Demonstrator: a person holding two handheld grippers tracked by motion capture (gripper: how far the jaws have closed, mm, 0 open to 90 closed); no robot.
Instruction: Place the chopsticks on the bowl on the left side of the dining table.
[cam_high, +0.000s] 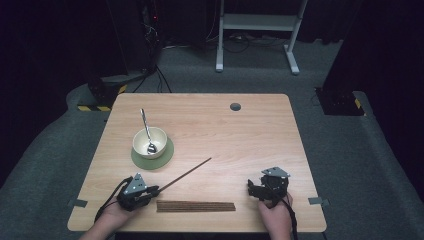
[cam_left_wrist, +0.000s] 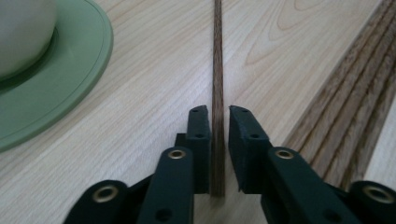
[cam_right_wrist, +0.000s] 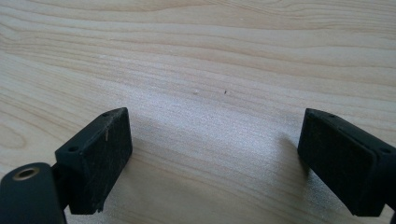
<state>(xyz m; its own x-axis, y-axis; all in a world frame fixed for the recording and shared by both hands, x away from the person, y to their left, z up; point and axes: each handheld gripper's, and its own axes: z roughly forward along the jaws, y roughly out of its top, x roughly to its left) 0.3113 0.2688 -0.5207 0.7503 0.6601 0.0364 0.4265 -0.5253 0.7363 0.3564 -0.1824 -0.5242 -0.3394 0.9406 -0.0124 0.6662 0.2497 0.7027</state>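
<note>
Our left tool (cam_high: 156, 189) grips one dark chopstick (cam_left_wrist: 217, 70) between nearly closed jaws; the stick angles over the desk (cam_high: 240, 135) toward its centre, just beside the row of chopsticks (cam_high: 196, 206). Our right tool (cam_right_wrist: 212, 158) rests spread wide over bare wood. The spoon (cam_high: 146, 131) leans in the bowl (cam_high: 149, 142) on its green saucer (cam_high: 167, 156).

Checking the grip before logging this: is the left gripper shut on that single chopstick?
Shut on it. The left gripper has its jaws close on either side of the single chopstick, which runs forward over the table.
</note>
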